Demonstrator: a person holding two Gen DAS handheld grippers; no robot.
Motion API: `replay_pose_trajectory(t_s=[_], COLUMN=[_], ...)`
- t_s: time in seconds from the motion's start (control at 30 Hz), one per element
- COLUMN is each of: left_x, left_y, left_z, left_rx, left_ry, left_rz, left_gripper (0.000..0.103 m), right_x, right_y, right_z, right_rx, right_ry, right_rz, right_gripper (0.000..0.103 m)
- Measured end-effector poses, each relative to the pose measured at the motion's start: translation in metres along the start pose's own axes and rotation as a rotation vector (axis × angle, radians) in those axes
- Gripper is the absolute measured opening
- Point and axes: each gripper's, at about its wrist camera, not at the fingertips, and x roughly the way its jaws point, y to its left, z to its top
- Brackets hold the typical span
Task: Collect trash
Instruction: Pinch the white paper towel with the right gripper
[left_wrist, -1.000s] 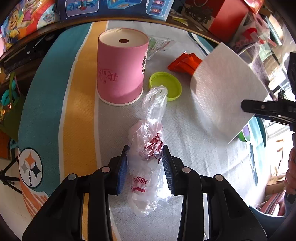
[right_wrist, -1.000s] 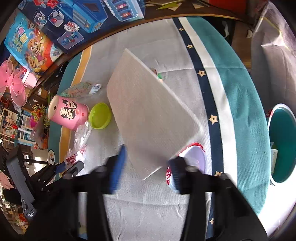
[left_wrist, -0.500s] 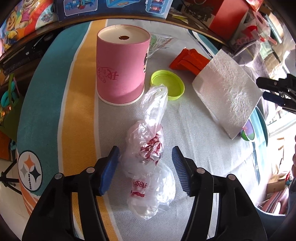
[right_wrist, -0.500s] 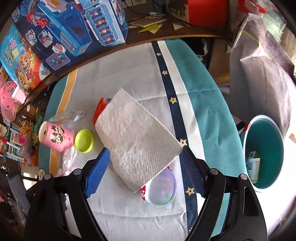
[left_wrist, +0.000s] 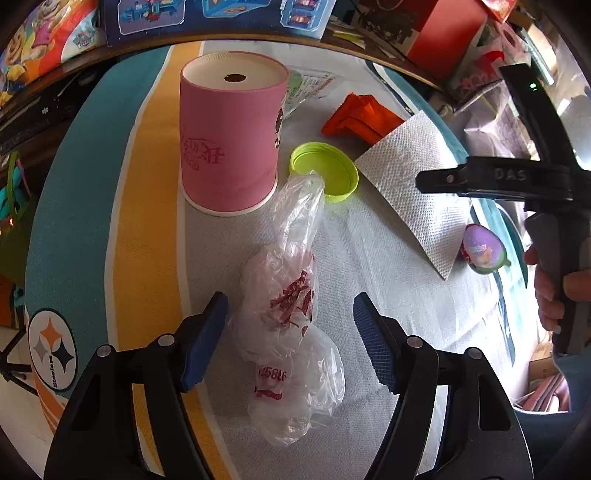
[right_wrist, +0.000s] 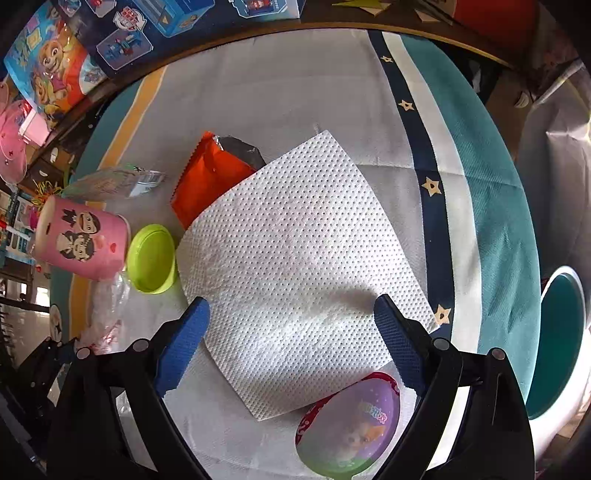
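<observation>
Two claws work over a cloth-covered desk (left_wrist: 110, 206), its woven fabric striped teal, yellow and pale grey. Starting at the left of the left wrist view, a pink paper cup (left_wrist: 231, 140) stands upside down, a smooth cylinder with a small hole in its flat white base. Just right of it lies a lime-green plastic lid (left_wrist: 325, 171), round and shallow, rim up. In front of both, a crumpled clear plastic bag (left_wrist: 291, 328) with red print stretches along the desk, thin and glossy, its twisted end reaching the lid's edge. The left claw (left_wrist: 290, 339) straddles that bag; its jaws have just been opening and now stand apart, the ribbed blue pads clear of the film on both sides. Further right, an orange foil wrapper (left_wrist: 360, 114) with a serrated edge lies partly under a white paper towel (left_wrist: 410, 184), a flat dimpled square lying on the cloth. At the towel's near corner sits a purple egg-shaped plastic capsule (left_wrist: 482, 249).

From the right wrist view, the right claw (right_wrist: 291, 332) hovers over the towel (right_wrist: 295, 258), jaws just opened wide, gripping nothing, pads above the sheet. Far right, beyond the desk edge, a teal round bin (right_wrist: 557, 343) with a white rim stands below.
</observation>
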Motion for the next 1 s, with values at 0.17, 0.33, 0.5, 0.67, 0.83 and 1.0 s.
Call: replay_pose_trajectory(t_s=[0.17, 0.33, 0.5, 0.67, 0.83, 1.0], left_x=[0.0, 0.0, -0.001, -0.003, -0.012, -0.029], left_y=[-0.002, -0.005, -0.005, -0.003, 0.003, -0.011], left_z=[0.001, -0.001, -0.003, -0.003, -0.006, -0.006], left_rx=[0.003, 0.005, -0.006, -0.038, -0.096, -0.068], left_ry=[0.003, 0.003, -0.007, -0.021, -0.023, -0.05], left_rz=[0.006, 0.014, 0.021, 0.051, 0.039, 0.034], left_gripper=[0.073, 0.076, 0.076, 0.038, 0.033, 0.033], right_x=[0.006, 0.011, -0.007, -0.01, -0.018, -0.039], right_y=[-0.005, 0.009, 0.012, -0.001, 0.004, -0.003], right_z=[-0.005, -0.017, -0.033, -0.04, -0.048, -0.054], right_rx=[-0.018, -0.098, -0.122, -0.026, 0.028, 0.054], right_ry=[0.006, -0.04, -0.097, -0.05, -0.012, -0.039], right_rz=[-0.043, -0.101, -0.083, 0.057, 0.226, 0.279], right_gripper=[0.089, 0.096, 0.023, 0.006, 0.005, 0.005])
